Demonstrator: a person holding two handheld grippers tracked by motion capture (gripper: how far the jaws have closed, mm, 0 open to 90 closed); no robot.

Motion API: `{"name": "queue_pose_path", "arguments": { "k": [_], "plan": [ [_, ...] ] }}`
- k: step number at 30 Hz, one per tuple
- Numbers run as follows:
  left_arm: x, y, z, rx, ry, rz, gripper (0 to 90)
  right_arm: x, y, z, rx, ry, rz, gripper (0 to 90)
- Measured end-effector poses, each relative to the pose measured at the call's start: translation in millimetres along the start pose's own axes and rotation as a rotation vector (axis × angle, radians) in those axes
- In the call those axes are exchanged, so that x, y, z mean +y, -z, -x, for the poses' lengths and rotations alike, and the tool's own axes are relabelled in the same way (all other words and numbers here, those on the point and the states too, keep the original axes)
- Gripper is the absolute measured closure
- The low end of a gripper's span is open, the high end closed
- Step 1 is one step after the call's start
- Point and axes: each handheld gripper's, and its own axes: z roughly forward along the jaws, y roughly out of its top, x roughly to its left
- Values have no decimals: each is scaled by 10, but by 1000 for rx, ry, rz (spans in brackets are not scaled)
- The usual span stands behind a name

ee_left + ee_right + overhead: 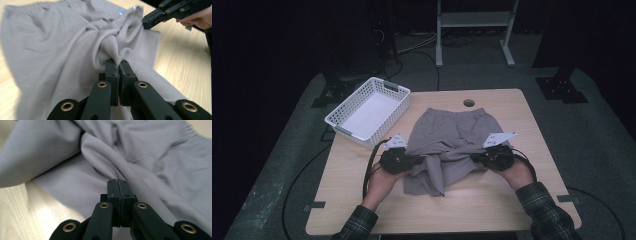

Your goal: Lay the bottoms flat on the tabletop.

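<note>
**Both grippers pinched on shorts, fold under way**

Grey shorts (447, 145) lie mid-table, waistband toward the far edge, near a hole in the top (469, 103). The near part is bunched and pulled into ridges between the two grippers; a loose flap hangs toward the person.

L gripper (412, 159) sits at the shorts' left edge, jaws pressed together w/ a twist of cloth caught between them; clear in the left gripper view, where fabric (75, 45) wrings up into the tips (118, 63). R gripper (477, 157) is at the right edge, jaws likewise clamped tight on a ridge of cloth (105, 152), tips at (117, 182). In the left gripper view the other gripper (152, 20) reaches into the cloth from the far side.

Step, as I read it: grasp done on both sides, lift/fold starting. Prob. hem end going up and over toward the waistband, or a fold across.

Next move needs: both hands rising together, even tension so the cloth doesn't slip out of one pinch; carry the bunched part over the flat part, lay down w/o dragging the waistband out of place.

White basket (369, 112) stands at the table's far-left corner, apart from the shorts, likely the drop spot afterward.
</note>
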Motion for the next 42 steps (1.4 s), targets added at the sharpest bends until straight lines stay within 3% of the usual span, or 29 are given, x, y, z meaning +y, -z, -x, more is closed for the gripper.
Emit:
{"name": "queue_pose_path", "arguments": {
  "k": [5,10,15,22,26,28,31,35,42],
  "plan": [
    [-24,176,-175,37,46,43,878,-30,177,130,-26,-35,50,890],
    [-110,318,-396,88,100,53,877,-85,297,267,-59,-70,80,890],
    [-219,425,-601,119,164,40,876,-169,398,428,-101,-115,87,890],
    [-344,428,-774,169,231,-11,857,-344,490,707,-163,-191,72,889],
    [-370,387,-783,206,221,-47,767,-426,463,817,-190,-217,33,887],
    [-353,398,-761,218,207,-34,704,-453,435,848,-197,-223,14,871],
    [-308,439,-690,219,191,-9,640,-450,449,830,-204,-225,28,746],
    [-242,474,-551,210,152,14,581,-379,543,706,-204,-199,87,652],
    [-188,386,-296,154,93,3,544,-314,467,424,-121,-144,84,612]
  ]
}}
